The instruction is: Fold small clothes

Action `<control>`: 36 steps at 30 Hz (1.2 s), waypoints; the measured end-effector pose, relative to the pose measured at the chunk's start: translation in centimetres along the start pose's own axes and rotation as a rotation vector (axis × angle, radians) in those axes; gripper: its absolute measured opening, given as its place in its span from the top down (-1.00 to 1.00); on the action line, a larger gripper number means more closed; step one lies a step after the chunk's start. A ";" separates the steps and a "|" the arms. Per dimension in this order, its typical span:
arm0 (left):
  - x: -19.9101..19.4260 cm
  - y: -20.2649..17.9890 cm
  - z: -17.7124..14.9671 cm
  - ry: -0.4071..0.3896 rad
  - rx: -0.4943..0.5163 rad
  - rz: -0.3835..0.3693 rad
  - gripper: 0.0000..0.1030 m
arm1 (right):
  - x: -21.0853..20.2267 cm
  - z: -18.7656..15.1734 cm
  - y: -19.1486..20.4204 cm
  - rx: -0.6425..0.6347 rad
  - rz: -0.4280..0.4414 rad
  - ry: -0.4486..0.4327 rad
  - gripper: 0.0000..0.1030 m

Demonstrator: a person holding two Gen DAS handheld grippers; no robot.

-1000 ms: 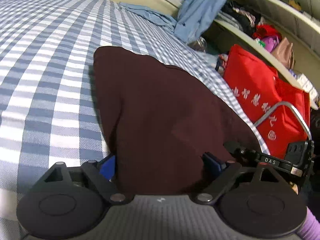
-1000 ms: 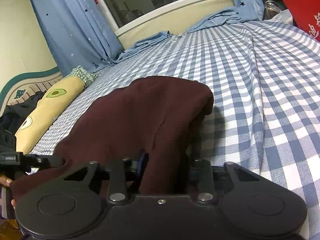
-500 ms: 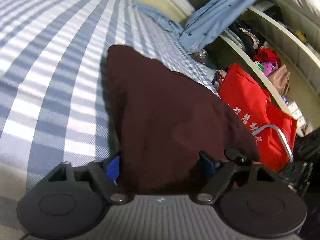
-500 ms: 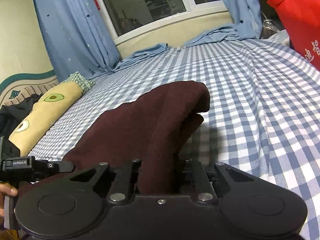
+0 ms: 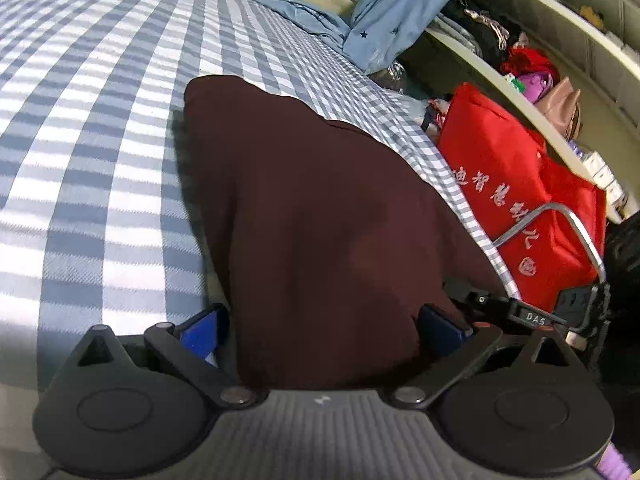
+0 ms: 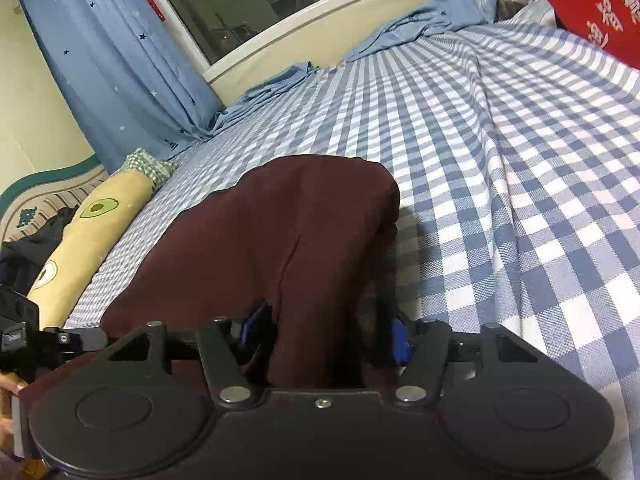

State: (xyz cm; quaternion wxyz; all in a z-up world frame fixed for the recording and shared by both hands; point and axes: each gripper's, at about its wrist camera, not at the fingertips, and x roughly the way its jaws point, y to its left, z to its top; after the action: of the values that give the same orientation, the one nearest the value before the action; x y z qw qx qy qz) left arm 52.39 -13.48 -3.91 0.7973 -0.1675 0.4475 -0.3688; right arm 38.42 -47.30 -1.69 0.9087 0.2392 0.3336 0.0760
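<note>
Checked bedsheet [image 5: 100, 128]: maroon garment [image 5: 320, 220] lies between both just-spread tongs, left [image 5: 320, 324], right [image 6: 324, 332].

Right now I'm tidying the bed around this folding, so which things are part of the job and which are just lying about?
Part of the job:
dark red garment
left gripper
right gripper
checked bedsheet, the work surface

Just lying about:
red bag
avocado pillow
blue curtain
shelf clutter
</note>
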 end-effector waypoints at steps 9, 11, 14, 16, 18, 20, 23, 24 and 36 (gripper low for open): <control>-0.2 -1.5 0.0 -0.016 0.062 0.037 -0.63 | -0.1 -0.5 1.2 -0.066 0.063 -0.022 0.47; -0.6 -1.4 -0.1 -0.037 0.049 0.039 -0.54 | -0.4 -0.7 1.7 -0.083 0.056 -0.053 0.54; -1.4 -1.4 -0.1 -0.058 0.027 0.029 -0.41 | -1.1 -1.0 2.7 -0.115 0.043 -0.102 0.58; -2.2 -1.6 0.3 -0.069 0.024 0.027 -0.34 | -1.6 -0.9 3.8 -0.135 0.028 -0.125 0.59; -3.0 -1.8 1.1 -0.068 0.013 0.029 -0.31 | -2.3 -0.7 5.6 -0.183 0.005 -0.139 0.60; -4.2 -1.8 2.0 -0.081 0.002 0.029 -0.28 | -2.9 -0.5 7.4 -0.221 0.006 -0.142 0.61; -6.4 -1.6 3.4 -0.123 0.001 0.041 -0.24 | -3.1 -0.2 10.4 -0.267 0.032 -0.152 0.62; -7.0 -1.4 3.8 -0.138 0.000 0.044 -0.23 | -3.0 0.0 11.2 -0.278 0.045 -0.162 0.62; -12.7 5.1 8.4 -0.302 -0.043 0.219 -0.20 | 6.3 4.2 18.6 -0.291 0.172 -0.228 0.62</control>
State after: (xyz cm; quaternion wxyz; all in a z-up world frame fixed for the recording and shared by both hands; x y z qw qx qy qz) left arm 57.51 -1.23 5.08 0.8869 -0.1883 0.3463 -0.2410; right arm 46.39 -30.74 6.56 0.9557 0.1402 0.1924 0.1730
